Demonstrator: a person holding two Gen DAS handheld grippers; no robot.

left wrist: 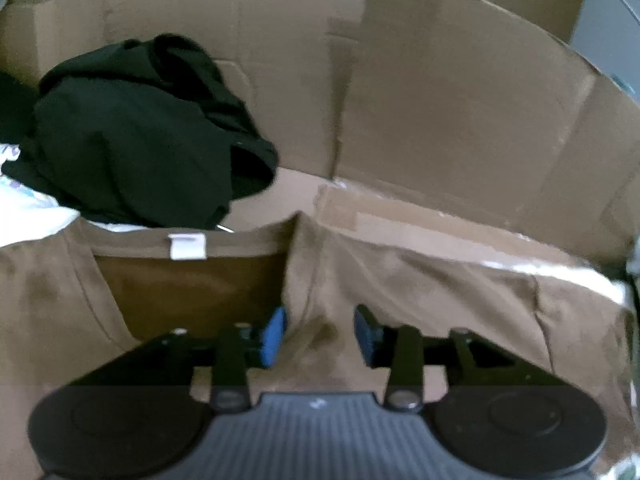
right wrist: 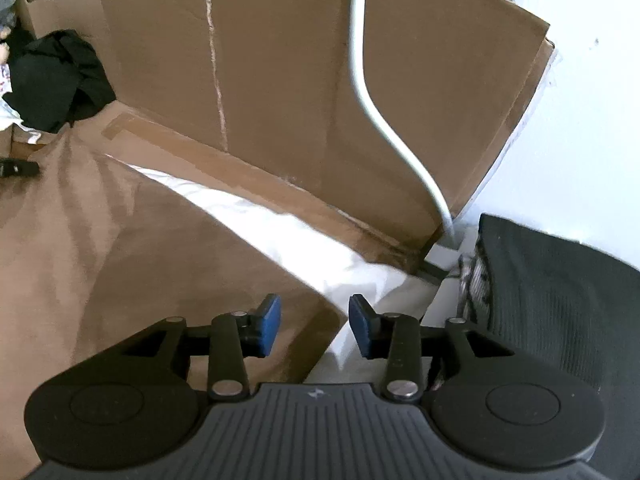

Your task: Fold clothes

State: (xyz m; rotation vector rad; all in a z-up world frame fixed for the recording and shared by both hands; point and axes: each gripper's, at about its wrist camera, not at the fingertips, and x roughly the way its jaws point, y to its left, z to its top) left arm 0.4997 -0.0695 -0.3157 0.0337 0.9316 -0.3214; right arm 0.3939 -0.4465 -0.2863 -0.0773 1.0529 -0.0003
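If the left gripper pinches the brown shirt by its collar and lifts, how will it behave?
The brown shirt would probably droop limply: it already lies in soft wrinkles. It looks thin, so likely light. The left gripper is open above it.

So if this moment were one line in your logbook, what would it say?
task: fold clothes | brown shirt: spread flat, unfolded | left gripper: open over collar area | right gripper: open at shirt edge | black garment: heaped behind

Right tool (right wrist: pixel 314 326) open, over brown shirt (right wrist: pixel 120 240), white bedding (right wrist: pixel 320 248)
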